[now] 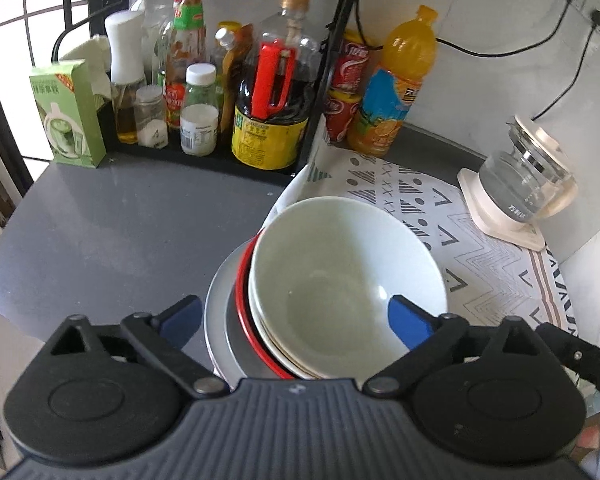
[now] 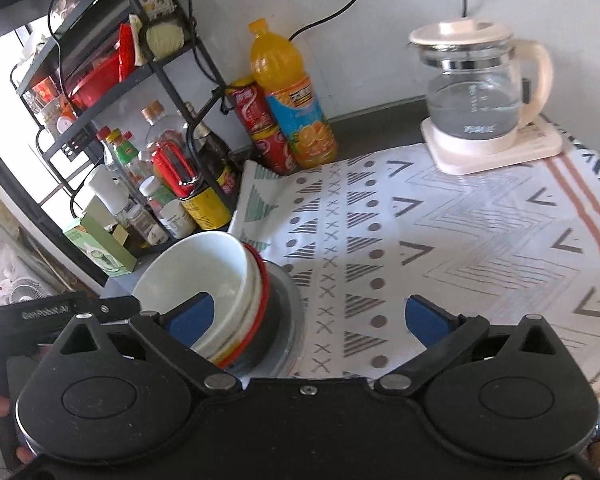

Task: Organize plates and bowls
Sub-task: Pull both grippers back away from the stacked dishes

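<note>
Gaping wide, left claw and right claw hold nothing

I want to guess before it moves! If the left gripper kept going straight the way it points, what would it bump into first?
Most likely the white bowl on top of the stack. The left gripper is open and aimed down into it, with nothing between the jaws. Depth is hard to judge here.
</note>
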